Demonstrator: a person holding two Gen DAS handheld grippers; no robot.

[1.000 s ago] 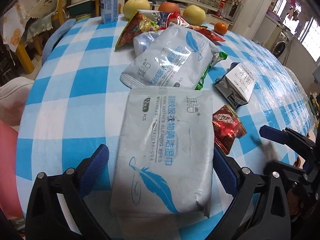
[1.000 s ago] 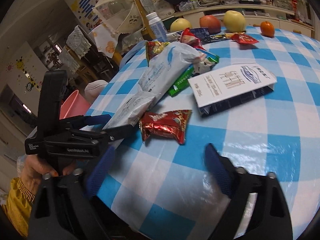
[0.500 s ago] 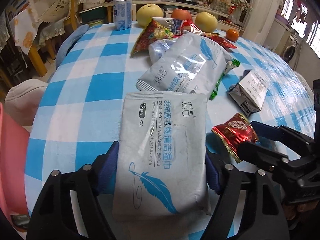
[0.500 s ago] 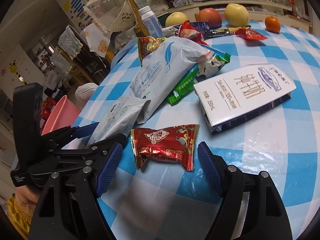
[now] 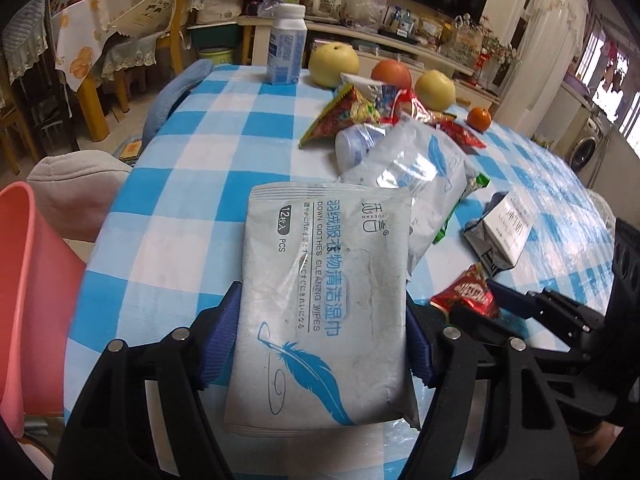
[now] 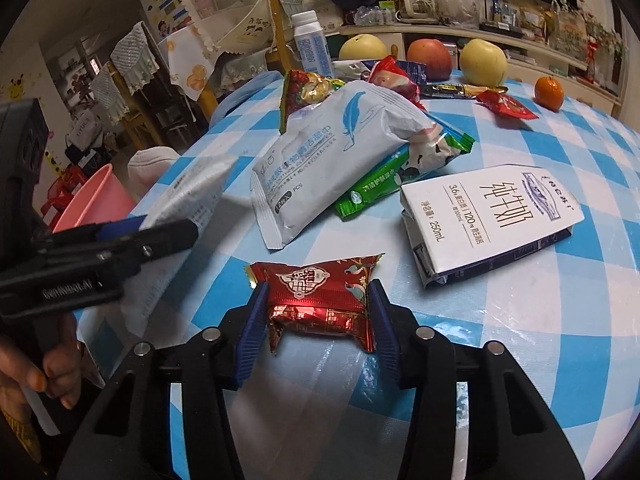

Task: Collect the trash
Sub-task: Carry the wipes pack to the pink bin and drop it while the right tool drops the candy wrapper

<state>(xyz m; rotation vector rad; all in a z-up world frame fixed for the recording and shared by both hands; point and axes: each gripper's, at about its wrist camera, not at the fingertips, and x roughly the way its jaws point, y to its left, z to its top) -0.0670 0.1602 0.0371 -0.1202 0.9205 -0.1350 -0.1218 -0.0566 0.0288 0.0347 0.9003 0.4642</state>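
Wipes packs number two: one (image 5: 324, 300) is pinched by the left hand-held gripper (image 5: 320, 344), one (image 6: 324, 152) lies on the checked desk (image 6: 600, 152). Right hand-held gripper (image 6: 318, 320) clamps the red snack wrapper (image 6: 320, 300), near one milk carton (image 6: 492, 216). Three large fruits and one small orange sit behind.

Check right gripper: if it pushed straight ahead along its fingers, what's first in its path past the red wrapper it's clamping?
Right gripper holds the red wrapper. Straight on, probably the white wipes pack; depth is unclear.
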